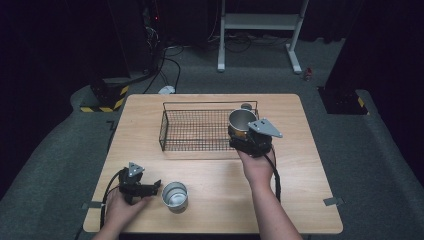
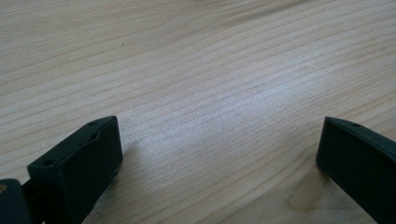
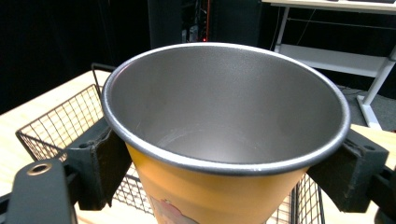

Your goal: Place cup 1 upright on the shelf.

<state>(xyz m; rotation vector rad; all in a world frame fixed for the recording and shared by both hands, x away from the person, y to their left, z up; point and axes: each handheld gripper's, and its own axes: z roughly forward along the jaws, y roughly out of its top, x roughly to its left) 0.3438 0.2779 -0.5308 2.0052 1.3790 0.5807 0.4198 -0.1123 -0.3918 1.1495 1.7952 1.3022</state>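
My right gripper [image 1: 248,134] clamps the orange steel cup [image 3: 224,154] over the wire basket's [image 1: 192,131] right end, not yet released. My left gripper [image 1: 150,189], jaws apart, rests beside the silver cup [image 1: 175,196], waiting.

Dim, dark room; overhead light brightens the table [image 1: 210,165]. Soft glare streaks the wood in the left gripper view. Near jaws blur; the cup's [image 3: 224,135] rim gleams.
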